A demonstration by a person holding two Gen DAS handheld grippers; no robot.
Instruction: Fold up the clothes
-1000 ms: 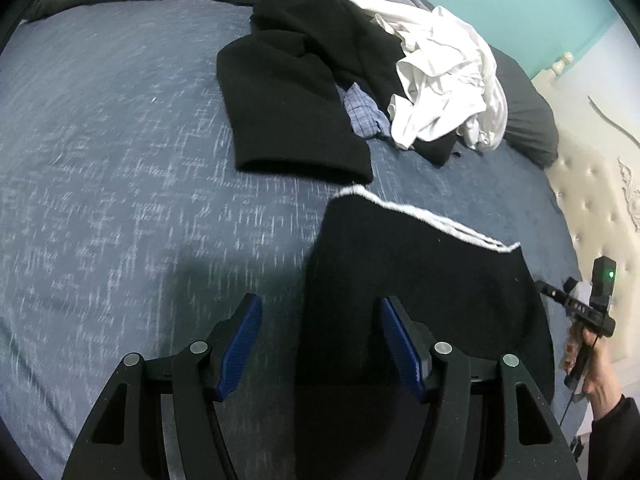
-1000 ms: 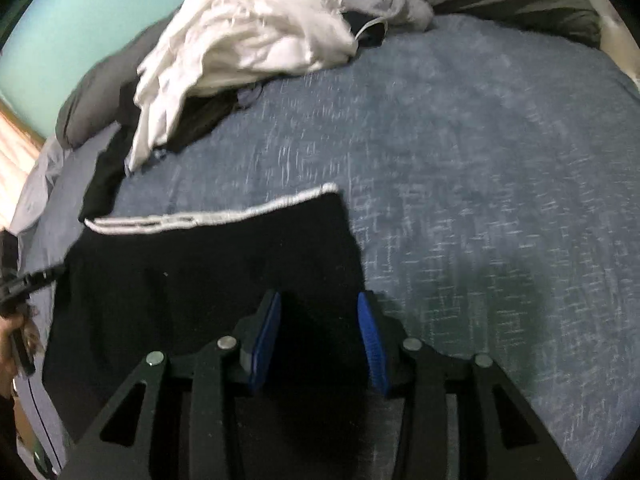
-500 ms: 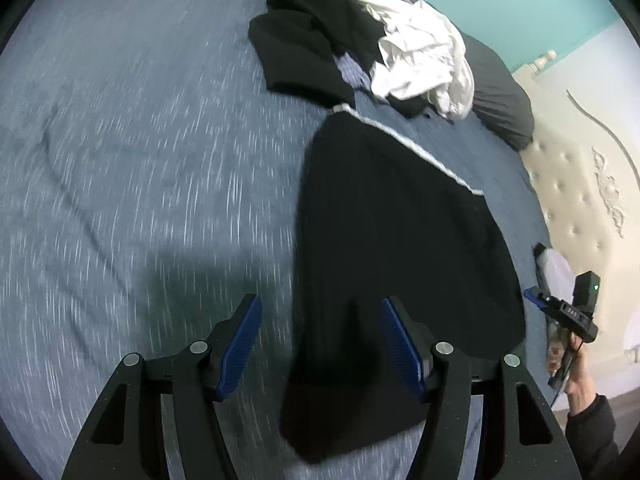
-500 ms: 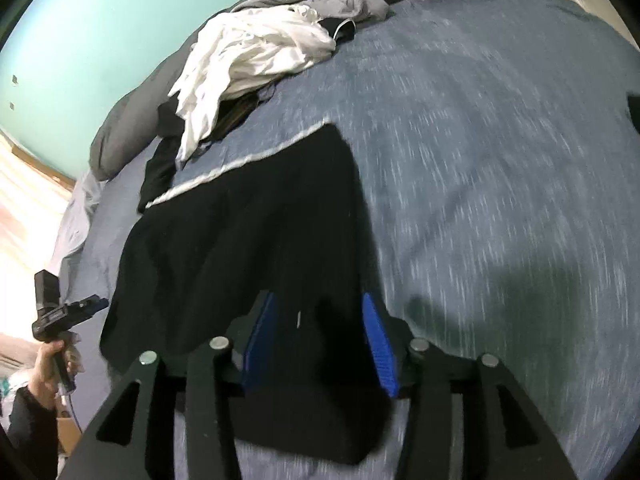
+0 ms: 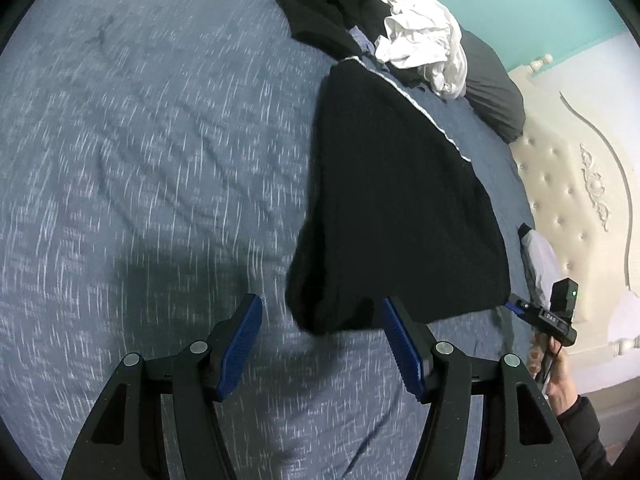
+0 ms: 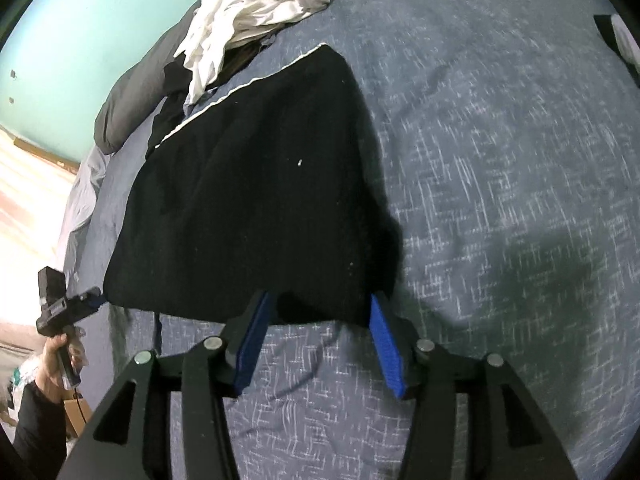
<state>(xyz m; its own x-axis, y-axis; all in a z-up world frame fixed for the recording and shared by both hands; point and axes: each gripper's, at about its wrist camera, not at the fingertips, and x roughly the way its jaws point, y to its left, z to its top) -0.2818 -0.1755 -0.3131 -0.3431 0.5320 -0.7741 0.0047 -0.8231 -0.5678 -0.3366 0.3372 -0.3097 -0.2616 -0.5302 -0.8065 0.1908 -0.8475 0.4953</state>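
Black garment point(image 5: 396, 208) farther; laundry pile point(image 5: 420, 40) beyond

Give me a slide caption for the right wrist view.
Right gripper, jaws opening, at the near edge of a black garment spread flat on a blue bed, unfolded clothes piled beyond.

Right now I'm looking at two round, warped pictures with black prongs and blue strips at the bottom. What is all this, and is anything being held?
Those prongs are hand-held grippers, one in each of a person's hands, each with a wide-angle camera looking along its fingers. One picture comes from the left gripper, the other from the right gripper. Each view also catches the other hand at its edge.

Both look down on a bed with a blue bedspread. A black garment with a white edge lies spread flat. Behind it sits a pile of clothes, white and black.

Nothing is held: the left jaws stand open, the right jaws are opening, with only the garment's near edge between them.
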